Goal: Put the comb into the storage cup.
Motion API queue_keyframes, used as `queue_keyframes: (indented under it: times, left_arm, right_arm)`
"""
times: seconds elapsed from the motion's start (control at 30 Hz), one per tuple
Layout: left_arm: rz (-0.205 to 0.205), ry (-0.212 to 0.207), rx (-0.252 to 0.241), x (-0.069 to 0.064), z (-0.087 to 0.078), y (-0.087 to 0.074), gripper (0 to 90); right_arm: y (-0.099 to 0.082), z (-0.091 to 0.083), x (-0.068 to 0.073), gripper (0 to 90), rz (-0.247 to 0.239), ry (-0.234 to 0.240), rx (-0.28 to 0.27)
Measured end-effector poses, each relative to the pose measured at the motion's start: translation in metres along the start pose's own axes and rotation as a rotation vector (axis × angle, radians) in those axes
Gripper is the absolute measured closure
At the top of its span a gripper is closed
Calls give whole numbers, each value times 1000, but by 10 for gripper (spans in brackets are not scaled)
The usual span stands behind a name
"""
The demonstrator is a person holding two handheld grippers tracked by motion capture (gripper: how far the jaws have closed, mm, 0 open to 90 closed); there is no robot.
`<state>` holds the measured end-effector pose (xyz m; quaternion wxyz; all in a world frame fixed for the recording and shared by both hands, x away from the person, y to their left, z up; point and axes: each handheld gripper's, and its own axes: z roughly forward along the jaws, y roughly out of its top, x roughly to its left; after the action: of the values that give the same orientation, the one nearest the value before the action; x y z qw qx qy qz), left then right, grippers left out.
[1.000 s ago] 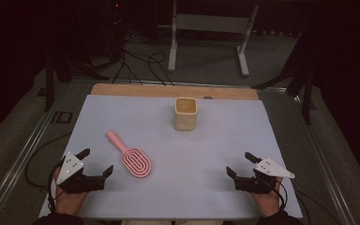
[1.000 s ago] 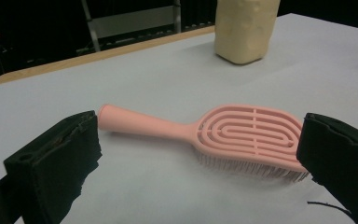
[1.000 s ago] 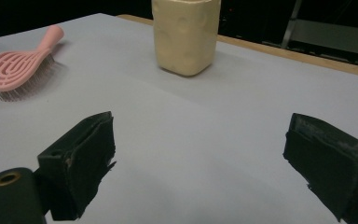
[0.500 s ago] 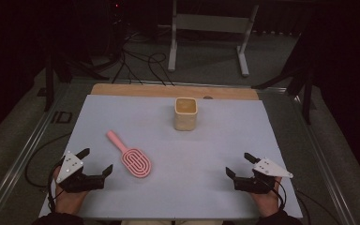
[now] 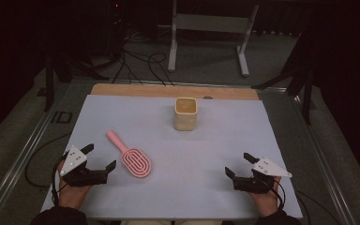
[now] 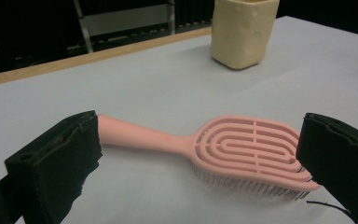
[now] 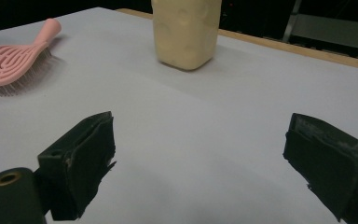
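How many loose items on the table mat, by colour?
Pink: 1, the hairbrush
Cream: 1, the cup
Total: 2

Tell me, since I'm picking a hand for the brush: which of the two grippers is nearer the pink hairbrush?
The left gripper. The pink hairbrush lies just ahead of its open jaws, while the right gripper rests across the table.
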<state>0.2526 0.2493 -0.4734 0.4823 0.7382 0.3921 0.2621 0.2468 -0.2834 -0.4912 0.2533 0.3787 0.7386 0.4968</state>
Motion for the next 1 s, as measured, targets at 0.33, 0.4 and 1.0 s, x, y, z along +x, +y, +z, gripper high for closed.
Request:
queue_keyframes:
  times: [0.33, 0.4, 1.0]
  left_arm:
    - [44, -47, 76, -10, 17, 4, 158]
    - [59, -19, 98, -13, 20, 4, 222]
    - [125, -177, 245, -23, 36, -7, 900]
  right_arm:
    - [0, 0, -1, 83, 2, 1, 0]
    - [0, 0, -1, 83, 2, 1, 1]
    - [-1, 0, -1, 84, 3, 1, 2]
